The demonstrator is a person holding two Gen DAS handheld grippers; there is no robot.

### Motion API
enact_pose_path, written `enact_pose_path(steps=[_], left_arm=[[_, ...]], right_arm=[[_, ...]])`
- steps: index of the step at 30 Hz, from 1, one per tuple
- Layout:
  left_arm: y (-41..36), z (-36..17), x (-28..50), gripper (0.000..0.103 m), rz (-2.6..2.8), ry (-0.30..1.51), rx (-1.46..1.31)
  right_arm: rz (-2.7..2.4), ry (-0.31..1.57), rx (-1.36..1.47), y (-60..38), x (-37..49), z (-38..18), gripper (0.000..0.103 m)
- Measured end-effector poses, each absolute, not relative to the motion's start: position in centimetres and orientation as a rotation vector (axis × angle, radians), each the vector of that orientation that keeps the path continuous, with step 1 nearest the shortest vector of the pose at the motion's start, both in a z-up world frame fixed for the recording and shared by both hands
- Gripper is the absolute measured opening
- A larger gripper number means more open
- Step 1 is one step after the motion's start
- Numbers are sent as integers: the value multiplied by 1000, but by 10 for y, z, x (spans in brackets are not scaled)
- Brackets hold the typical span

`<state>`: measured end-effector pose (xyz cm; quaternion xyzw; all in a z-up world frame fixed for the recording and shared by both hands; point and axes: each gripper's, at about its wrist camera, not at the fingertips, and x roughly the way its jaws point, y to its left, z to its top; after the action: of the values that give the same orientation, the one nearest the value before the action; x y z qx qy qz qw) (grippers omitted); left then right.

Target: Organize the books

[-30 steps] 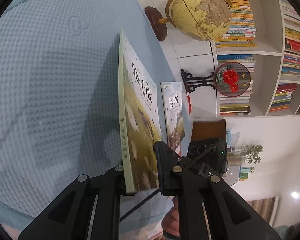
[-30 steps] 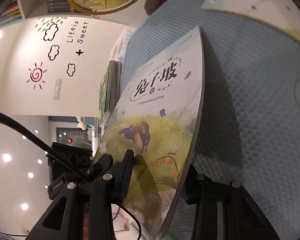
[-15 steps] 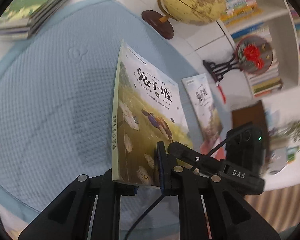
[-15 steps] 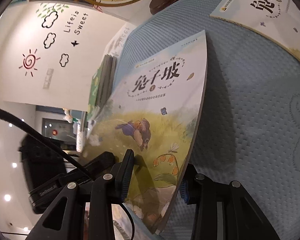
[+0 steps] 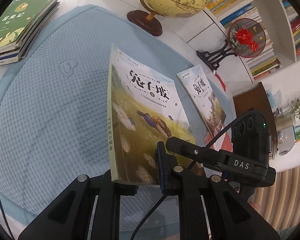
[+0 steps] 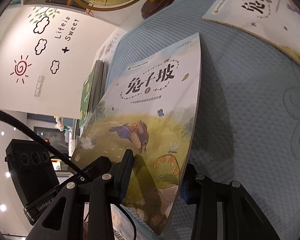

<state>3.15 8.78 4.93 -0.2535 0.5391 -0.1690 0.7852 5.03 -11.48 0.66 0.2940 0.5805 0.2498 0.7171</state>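
Both grippers are shut on the same rabbit picture book (image 5: 142, 120), held tilted above the light blue quilted mat (image 5: 46, 104). My left gripper (image 5: 146, 172) clamps its near edge by the spine. My right gripper (image 6: 154, 176) clamps the book (image 6: 150, 120) at its lower edge. The right gripper's body (image 5: 248, 150) shows at the right of the left wrist view, and the left gripper's body (image 6: 30, 172) at the lower left of the right wrist view. A second book of the same title (image 5: 206, 98) lies flat on the mat to the right; it also shows in the right wrist view (image 6: 270, 16).
A stack of green-covered books (image 5: 16, 26) lies off the mat's far left corner. A globe on a wooden stand (image 5: 170, 2) and a round fan ornament (image 5: 244, 38) stand behind the mat. Bookshelves (image 5: 270, 20) fill the back right.
The held book has tipped from nearly edge-on to showing its cover. The left view has swung so the green book stack now shows at the upper left.
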Motion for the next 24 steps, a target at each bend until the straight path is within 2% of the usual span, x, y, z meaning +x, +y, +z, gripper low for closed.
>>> enact_pose_path(steps=[14,24], left_arm=[[102,53,29,12,-386,1162,-534],[126,73,33,12,-363,1098,-495]], right_arm=[[520,1257,628,-103,45,11,39],[539,1143,258,-53,39,58,39]])
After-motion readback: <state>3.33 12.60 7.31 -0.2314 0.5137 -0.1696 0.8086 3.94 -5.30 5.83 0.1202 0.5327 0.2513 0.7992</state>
